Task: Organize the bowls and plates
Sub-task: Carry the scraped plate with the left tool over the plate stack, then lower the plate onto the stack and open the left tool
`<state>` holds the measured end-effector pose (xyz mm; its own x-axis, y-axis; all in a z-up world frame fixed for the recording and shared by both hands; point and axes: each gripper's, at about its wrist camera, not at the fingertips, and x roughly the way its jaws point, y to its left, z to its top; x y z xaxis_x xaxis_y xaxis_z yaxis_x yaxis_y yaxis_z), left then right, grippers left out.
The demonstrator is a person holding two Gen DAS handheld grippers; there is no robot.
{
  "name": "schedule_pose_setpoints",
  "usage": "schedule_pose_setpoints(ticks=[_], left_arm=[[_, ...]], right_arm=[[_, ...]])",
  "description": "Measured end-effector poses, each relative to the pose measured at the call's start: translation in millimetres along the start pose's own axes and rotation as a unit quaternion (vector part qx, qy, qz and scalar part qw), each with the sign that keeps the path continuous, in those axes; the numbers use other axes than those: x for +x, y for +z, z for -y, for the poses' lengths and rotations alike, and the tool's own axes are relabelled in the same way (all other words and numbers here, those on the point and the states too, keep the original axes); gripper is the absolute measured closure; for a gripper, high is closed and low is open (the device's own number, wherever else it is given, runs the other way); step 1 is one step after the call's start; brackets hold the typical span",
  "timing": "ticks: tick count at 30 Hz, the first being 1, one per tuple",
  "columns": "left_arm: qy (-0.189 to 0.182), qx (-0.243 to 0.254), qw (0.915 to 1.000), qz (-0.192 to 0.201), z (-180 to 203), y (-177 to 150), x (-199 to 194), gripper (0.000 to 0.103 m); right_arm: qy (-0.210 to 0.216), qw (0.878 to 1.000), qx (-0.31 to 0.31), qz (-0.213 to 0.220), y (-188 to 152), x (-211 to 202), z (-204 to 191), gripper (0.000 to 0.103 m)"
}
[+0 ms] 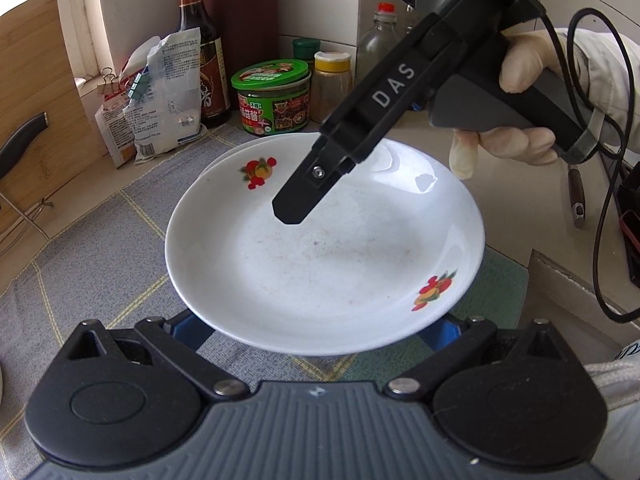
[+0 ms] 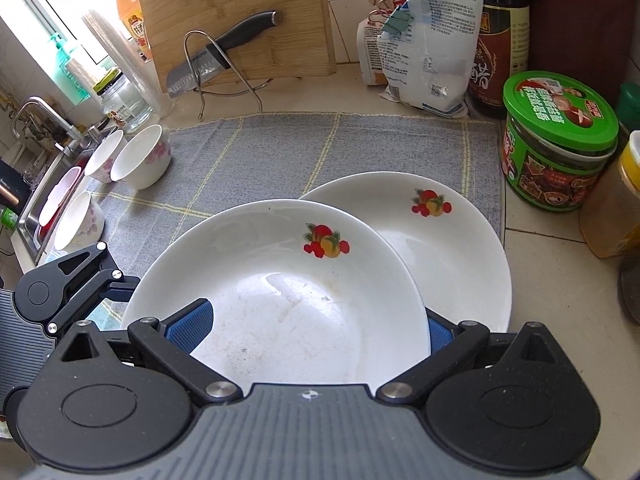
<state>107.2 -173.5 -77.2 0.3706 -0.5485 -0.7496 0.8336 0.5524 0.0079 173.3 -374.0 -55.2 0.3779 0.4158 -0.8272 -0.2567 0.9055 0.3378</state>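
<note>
Seemingly, upper plate (image 2: 280, 280) sits between right hand-held gripper (image 2: 316, 330) fingers.

Free: bare mat (image 2: 280, 152), middle of right wrist frame.
Blocked left: bowls (image 2: 140, 158).
Blocked right: jar (image 2: 560, 140).
Blocked top: board (image 2: 236, 16).

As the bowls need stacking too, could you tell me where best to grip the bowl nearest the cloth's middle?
Take the bowl by its rim, probably from above, with one finger inside and one outside the thin wall. Its mouth is open, and the side toward the bare cloth looks free, whereas another bowl crowds its left side.
</note>
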Motion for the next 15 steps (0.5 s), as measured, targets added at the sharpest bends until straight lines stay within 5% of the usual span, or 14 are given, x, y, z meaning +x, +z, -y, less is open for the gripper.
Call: schedule_pose_setpoints(ticks=[15], left_arm=[[-0.011,-0.002,0.9998,-0.015,-2,8,18,0.001]], right_arm=[[-0.002,1.000,0.011,-0.008,0,9,20,0.000]])
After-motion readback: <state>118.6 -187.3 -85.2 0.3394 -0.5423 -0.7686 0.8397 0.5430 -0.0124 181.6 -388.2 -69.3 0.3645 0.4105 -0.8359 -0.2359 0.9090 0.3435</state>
